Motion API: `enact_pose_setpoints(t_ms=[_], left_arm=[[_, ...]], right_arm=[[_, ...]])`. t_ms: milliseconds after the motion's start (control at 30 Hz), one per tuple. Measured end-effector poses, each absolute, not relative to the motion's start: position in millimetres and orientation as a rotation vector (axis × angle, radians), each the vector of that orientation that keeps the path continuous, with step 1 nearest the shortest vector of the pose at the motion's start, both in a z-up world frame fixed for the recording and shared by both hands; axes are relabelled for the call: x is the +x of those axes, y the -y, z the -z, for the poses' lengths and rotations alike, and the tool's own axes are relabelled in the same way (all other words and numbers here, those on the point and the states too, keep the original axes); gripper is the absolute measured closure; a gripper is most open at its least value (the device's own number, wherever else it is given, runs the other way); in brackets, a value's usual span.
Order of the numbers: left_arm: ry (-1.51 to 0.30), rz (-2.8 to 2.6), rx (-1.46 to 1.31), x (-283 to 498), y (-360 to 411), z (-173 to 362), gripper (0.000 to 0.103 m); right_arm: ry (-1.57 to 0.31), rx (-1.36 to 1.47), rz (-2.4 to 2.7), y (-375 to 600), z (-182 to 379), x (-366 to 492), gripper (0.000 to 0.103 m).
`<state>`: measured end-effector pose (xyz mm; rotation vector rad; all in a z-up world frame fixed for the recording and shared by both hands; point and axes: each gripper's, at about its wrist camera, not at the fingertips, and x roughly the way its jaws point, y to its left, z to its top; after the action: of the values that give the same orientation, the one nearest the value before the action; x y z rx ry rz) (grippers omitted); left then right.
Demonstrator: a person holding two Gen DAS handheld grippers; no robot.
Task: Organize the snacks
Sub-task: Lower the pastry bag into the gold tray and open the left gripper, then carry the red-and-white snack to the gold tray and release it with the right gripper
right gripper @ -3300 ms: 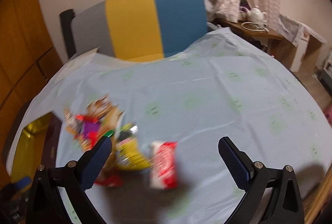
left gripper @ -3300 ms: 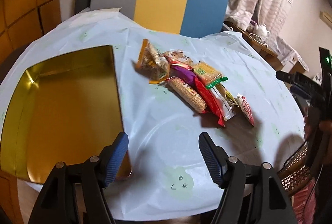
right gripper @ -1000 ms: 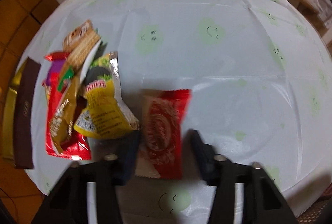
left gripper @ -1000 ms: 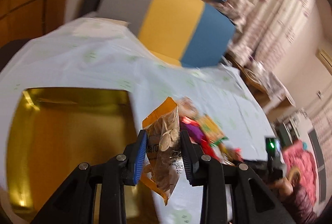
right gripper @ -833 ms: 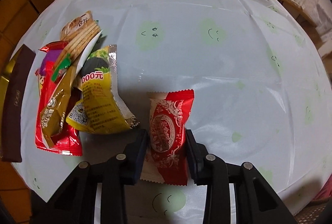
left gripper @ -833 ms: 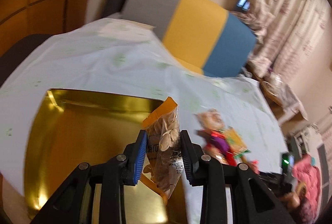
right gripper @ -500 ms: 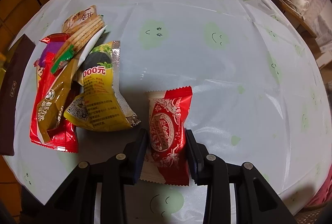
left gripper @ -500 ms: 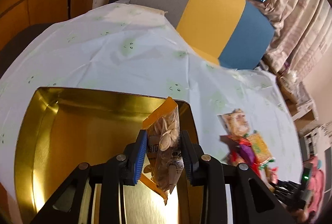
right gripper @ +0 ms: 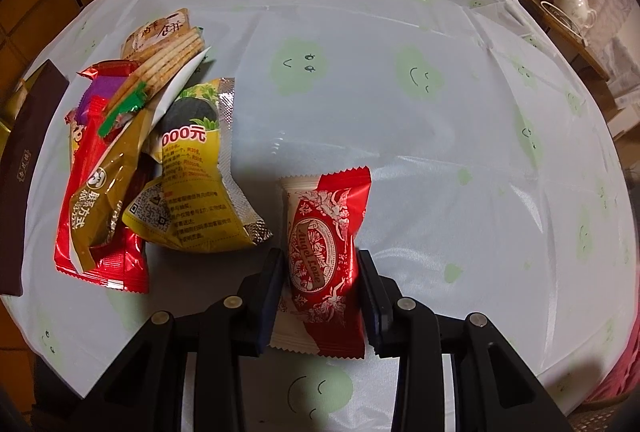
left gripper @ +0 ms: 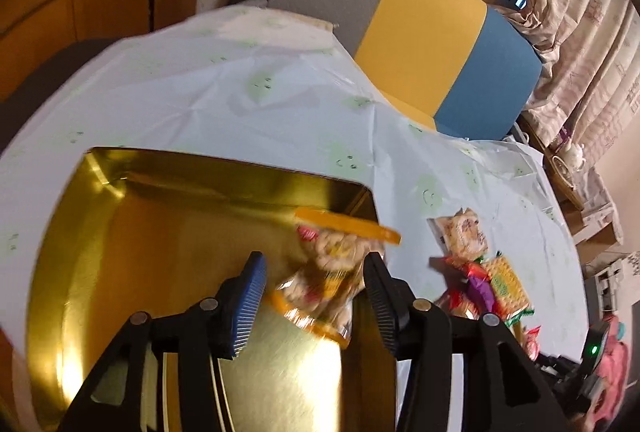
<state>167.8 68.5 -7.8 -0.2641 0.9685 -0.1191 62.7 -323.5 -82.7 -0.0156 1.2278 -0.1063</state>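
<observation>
Your left claw (left gripper: pixel 314 296) is opening, and the clear, orange-edged packet of pale seeds (left gripper: pixel 328 272) sits loose and blurred between its blue-padded fingers (left gripper: pixel 248 296), tilted, over the right side of the shiny gold rectangular tin tray (left gripper: pixel 120 232). The pads no longer press on it. The tray lies on the left part of the desk (left gripper: pixel 240 104), which is round and covered by a pale blue plastic cloth printed with green smiley faces.

Your right claw (right gripper: pixel 320 280) is clamped on the red and white pillow-shaped wrapper with an oval label (right gripper: pixel 326 252), gripping it across its middle near the desk's near edge; whether the wrapper touches the cloth you cannot tell.

Just left of that wrapper lies the heap of other snacks: a yellow and silver foil packet (right gripper: pixel 196 184), a gold sachet on a red packet (right gripper: pixel 100 200), a purple wrapper (right gripper: pixel 100 92) and a clear pack of square crackers (right gripper: pixel 168 60). A dark brown long box (right gripper: pixel 24 172) lies at the desk's left edge.

Behind the desk stands a chair with a grey, yellow and blue back (left gripper: pixel 400 32), beside beige patterned curtains (left gripper: pixel 580 32).
</observation>
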Motion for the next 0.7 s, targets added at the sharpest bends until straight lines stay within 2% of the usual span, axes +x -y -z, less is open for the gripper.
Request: enact_pose_setpoints(t_ms=[300, 567, 633, 700], left_arm=[[-0.902, 0.135, -0.142, 94, -64, 9, 0.052], [-0.927, 0.15, -0.14, 61, -65, 25, 0.048], [-0.931, 0.144, -0.144, 57, -67, 28, 0.048], [-0.934, 0.133, -0.149, 54, -69, 29, 0.048]], right_arm=[[-1.216, 0.009, 0.117, 325, 81, 61, 0.07], [-1.228, 0.009, 0.126, 323, 82, 61, 0.07], [-1.229, 0.054, 0.128, 326, 80, 60, 0.076], [-1.213, 0.091, 0.132, 332, 74, 56, 0.076]])
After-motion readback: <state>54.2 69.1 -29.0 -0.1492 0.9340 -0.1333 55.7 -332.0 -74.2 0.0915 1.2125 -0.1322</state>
